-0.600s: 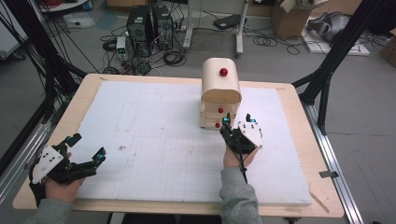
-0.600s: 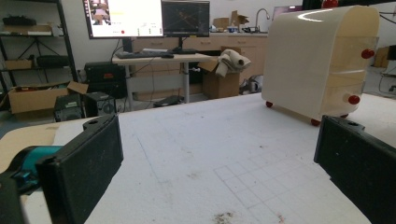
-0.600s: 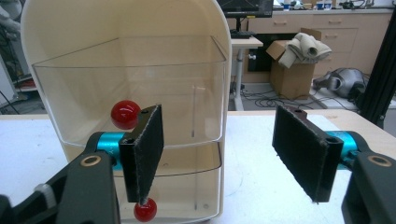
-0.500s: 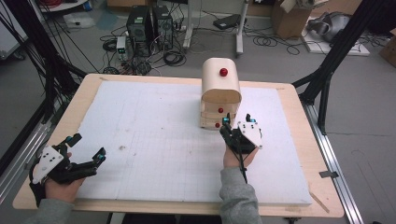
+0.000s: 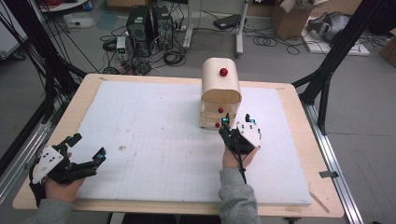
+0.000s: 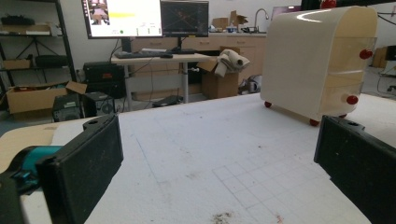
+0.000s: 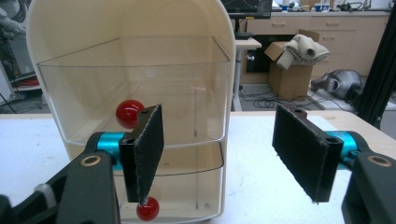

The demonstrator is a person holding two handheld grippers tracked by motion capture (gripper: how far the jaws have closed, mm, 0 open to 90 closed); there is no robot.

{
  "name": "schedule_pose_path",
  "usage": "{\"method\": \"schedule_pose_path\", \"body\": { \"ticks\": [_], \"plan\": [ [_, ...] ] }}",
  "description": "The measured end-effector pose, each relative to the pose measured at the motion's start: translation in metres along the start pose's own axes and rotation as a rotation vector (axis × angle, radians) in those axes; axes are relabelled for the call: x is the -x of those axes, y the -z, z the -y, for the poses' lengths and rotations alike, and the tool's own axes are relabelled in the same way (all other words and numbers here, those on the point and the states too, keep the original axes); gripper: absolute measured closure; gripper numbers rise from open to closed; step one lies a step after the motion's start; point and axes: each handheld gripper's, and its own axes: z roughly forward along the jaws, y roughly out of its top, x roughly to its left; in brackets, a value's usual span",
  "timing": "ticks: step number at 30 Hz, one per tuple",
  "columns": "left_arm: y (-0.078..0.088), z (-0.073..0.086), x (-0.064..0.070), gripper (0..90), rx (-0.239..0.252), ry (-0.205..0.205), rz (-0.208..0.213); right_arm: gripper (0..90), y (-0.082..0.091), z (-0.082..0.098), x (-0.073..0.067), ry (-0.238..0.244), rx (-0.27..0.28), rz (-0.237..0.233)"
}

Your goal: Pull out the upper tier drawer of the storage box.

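Observation:
A cream drawer cabinet with clear drawers and red knobs stands on the white mat, right of centre. My right gripper is open just in front of it, to the right of the knobs. In the right gripper view the cabinet is close ahead; the upper knob and lower knob sit by my left pad, outside the gap of the gripper. Both drawers look closed and empty. My left gripper is open at the table's front left corner; from the left gripper the cabinet is far off.
The white gridded mat covers a wooden table. Black frame legs stand off the right edge. Computers and cables lie on the floor behind the table. A few dirt specks mark the mat.

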Motion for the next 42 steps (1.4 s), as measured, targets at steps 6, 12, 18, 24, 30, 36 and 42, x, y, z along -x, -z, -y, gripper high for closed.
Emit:
{"method": "schedule_pose_path", "body": {
  "ticks": [6,12,18,24,30,36,42],
  "plan": [
    [0.000,0.000,-0.001,1.7,0.000,0.005,0.000,32.7,0.001,0.001,-0.005,0.001,0.003,-0.003],
    [-0.001,0.000,-0.001,1.7,0.000,0.006,0.001,32.8,0.002,0.000,-0.015,0.008,0.000,0.000],
    [-0.002,0.000,-0.001,1.7,0.000,0.008,0.003,32.8,0.001,0.001,-0.024,0.007,0.002,0.004],
    [-0.002,0.000,-0.001,1.7,0.001,0.009,0.005,33.0,0.001,0.003,-0.036,0.003,0.001,-0.011],
    [-0.002,0.000,-0.002,1.7,0.003,0.013,0.004,33.1,0.000,0.004,-0.043,0.005,-0.003,-0.016],
    [-0.001,0.000,-0.002,1.7,0.002,0.012,0.005,33.2,0.000,0.006,-0.048,0.009,-0.003,-0.023],
    [-0.002,0.000,-0.002,1.7,0.001,0.013,0.006,33.4,0.001,0.005,-0.048,0.011,0.004,-0.024]
  ]
}}
